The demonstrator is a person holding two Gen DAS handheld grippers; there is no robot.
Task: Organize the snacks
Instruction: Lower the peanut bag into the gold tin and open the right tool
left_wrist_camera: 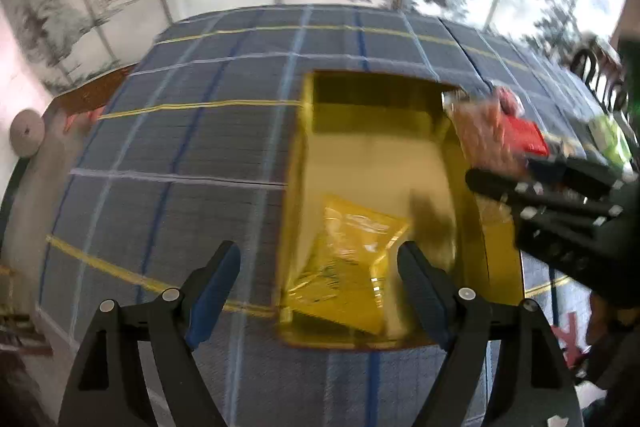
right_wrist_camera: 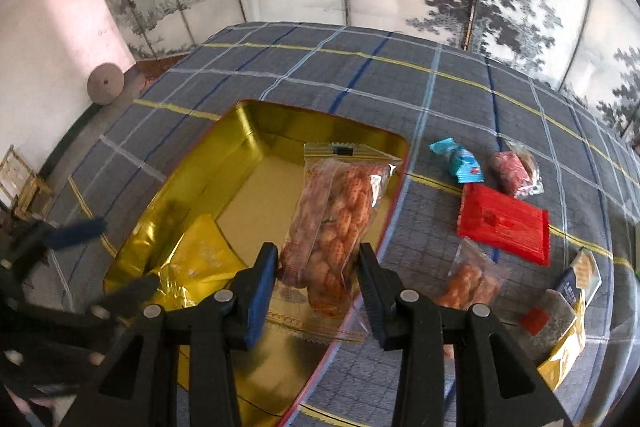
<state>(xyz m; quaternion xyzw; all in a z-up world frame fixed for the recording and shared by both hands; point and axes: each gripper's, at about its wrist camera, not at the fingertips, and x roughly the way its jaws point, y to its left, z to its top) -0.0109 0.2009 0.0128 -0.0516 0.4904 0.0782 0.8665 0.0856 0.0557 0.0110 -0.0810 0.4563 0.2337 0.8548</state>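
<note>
A gold tin box [right_wrist_camera: 256, 131] lies open on the plaid cloth; it also shows in the left wrist view [left_wrist_camera: 304, 155]. A yellow snack packet [left_wrist_camera: 352, 267] lies inside it at the near end, seen too in the right wrist view [right_wrist_camera: 200, 259]. My right gripper [right_wrist_camera: 318, 267] is shut on a clear bag of orange-brown snacks [right_wrist_camera: 340, 211], held over the tin's right rim; the bag shows blurred in the left wrist view [left_wrist_camera: 488, 139]. My left gripper [left_wrist_camera: 320, 275] is open and empty just above the tin's near left edge.
On the cloth right of the tin lie a red packet [right_wrist_camera: 504, 223], a blue wrapped sweet [right_wrist_camera: 458, 163], a pink wrapped snack [right_wrist_camera: 514, 169], a small clear bag of orange snacks [right_wrist_camera: 468, 283] and a grey and gold packet [right_wrist_camera: 564, 311]. A folding screen stands behind.
</note>
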